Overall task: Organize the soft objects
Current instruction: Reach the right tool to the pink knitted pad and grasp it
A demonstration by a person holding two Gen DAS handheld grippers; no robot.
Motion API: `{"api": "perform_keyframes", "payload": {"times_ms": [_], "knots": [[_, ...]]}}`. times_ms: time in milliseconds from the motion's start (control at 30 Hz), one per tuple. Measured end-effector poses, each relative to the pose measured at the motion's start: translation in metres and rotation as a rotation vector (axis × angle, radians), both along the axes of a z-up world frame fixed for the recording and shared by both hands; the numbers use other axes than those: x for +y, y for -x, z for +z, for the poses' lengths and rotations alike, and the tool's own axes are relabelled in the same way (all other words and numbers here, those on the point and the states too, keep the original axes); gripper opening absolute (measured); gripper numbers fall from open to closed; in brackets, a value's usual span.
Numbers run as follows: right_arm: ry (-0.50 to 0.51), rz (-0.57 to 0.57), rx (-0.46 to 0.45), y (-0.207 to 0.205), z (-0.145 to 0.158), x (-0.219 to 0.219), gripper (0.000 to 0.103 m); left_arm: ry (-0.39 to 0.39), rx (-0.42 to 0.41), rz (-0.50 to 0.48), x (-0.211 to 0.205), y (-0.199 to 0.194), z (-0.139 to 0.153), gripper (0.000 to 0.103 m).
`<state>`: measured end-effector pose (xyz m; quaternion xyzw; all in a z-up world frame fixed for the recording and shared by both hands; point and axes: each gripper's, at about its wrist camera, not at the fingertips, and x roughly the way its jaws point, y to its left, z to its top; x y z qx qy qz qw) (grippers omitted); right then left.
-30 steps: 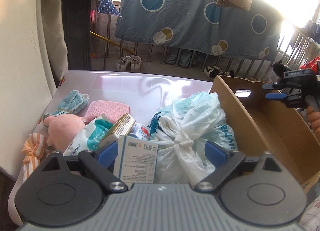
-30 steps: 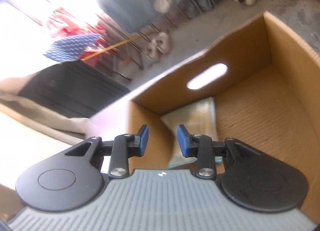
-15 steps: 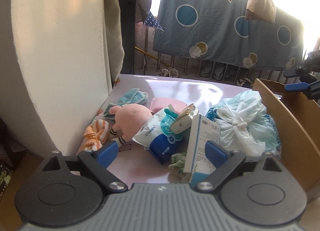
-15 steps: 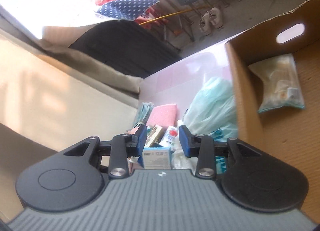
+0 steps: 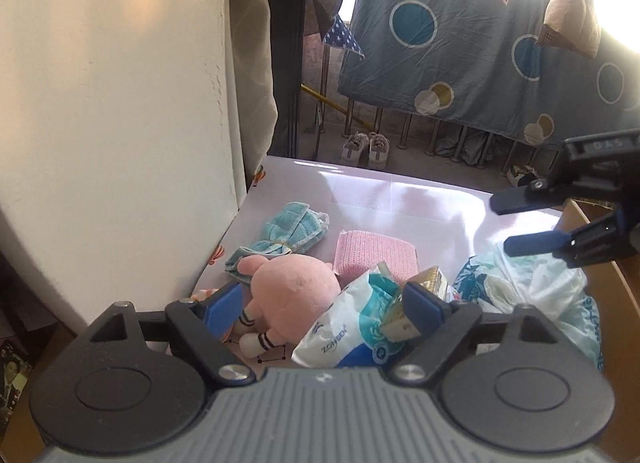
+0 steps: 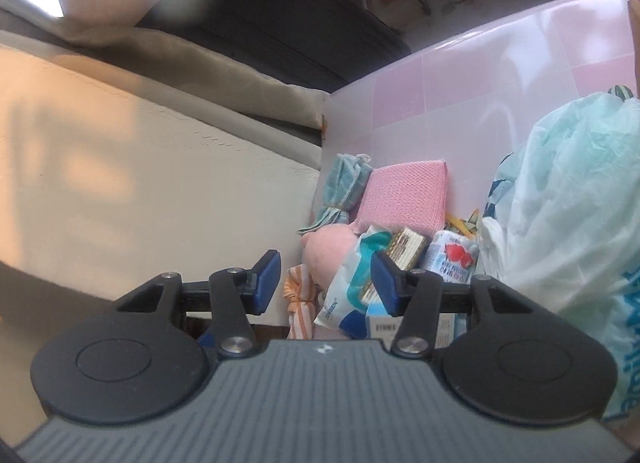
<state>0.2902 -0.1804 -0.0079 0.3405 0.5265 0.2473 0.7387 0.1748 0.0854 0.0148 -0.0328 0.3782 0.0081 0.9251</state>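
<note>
Pink plush (image 5: 294,287) between closing left tool (image 5: 324,309); right tool (image 6: 325,283) opening, empty.

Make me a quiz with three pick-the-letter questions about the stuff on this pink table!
1. Where does the pink folded cloth lie?
A. Just behind the pink plush toy
B. On the floor by the shoes
C. Hung on the railing

2. What colour are the big circles on the hanging sheet?
A. Red
B. Dark blue
C. Black

3. What is the left gripper holding?
A. The plush toy
B. The white plastic bag
C. Nothing

Answers:
1. A, the cloth sits on the table right beyond the toy.
2. B, white-ringed dark blue circles show on the lighter blue sheet.
3. C, its fingers stand apart above the pile and press on nothing, though they are closing.
</note>
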Motion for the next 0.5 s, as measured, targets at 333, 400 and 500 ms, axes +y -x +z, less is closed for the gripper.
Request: {"api": "perform_keyframes", "payload": {"times_ms": [333,400,500], "knots": [[0.149,0.004,0.192,-0.099,-0.075,0.024,0.055,-0.048,0.221,-0.088,-0.033,-0.136,-0.054,0.080],[0.142,0.002,0.230,-0.109,-0.089,0.024,0.055,-0.053,0.274,-0.088,-0.037,-0.157,-0.067,0.081],[0.115,-0.002,0.284,-0.118,-0.108,0.021,0.057,-0.044,0.333,-0.110,-0.040,-0.181,-0.084,0.085]]}}
